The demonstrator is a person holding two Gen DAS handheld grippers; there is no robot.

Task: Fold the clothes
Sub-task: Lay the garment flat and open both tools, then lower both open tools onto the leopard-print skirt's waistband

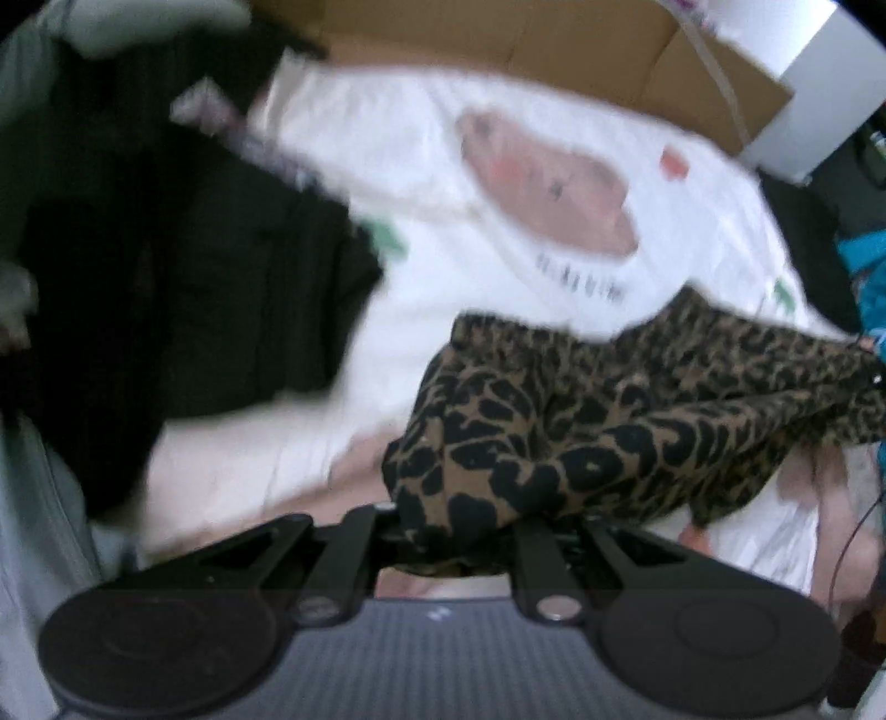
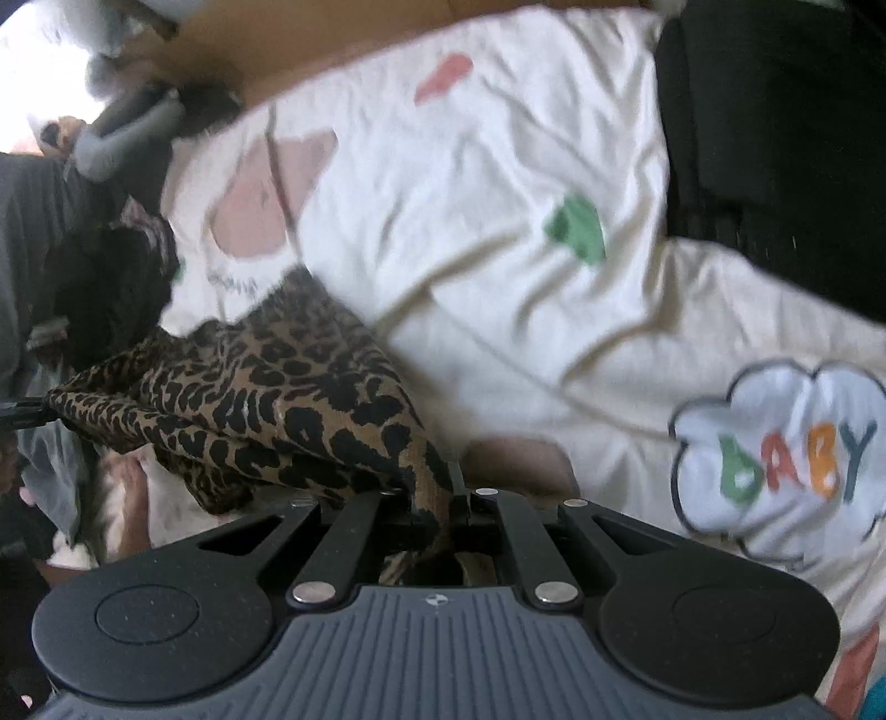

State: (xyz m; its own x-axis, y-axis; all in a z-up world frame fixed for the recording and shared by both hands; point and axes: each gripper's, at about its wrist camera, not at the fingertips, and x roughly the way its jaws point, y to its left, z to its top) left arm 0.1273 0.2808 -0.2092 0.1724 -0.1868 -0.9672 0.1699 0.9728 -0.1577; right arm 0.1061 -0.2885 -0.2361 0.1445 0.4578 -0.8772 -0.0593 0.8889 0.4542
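A leopard-print garment (image 1: 581,432) hangs stretched between both grippers above a white printed sheet (image 1: 443,232). My left gripper (image 1: 451,523) is shut on one end of it, the cloth bunched over its fingers and hiding them. In the right wrist view the same leopard-print garment (image 2: 277,399) runs from the far left into my right gripper (image 2: 437,498), which is shut on a narrow fold of it. The far left end is held by the other gripper's black tip (image 2: 22,412).
Dark clothes (image 1: 166,249) lie piled left of the sheet. A cardboard box (image 1: 554,50) stands behind it. The white sheet (image 2: 498,249) carries a "BABY" cloud print (image 2: 781,454), with black fabric (image 2: 775,138) at its upper right. A teal item (image 1: 869,277) sits at the right edge.
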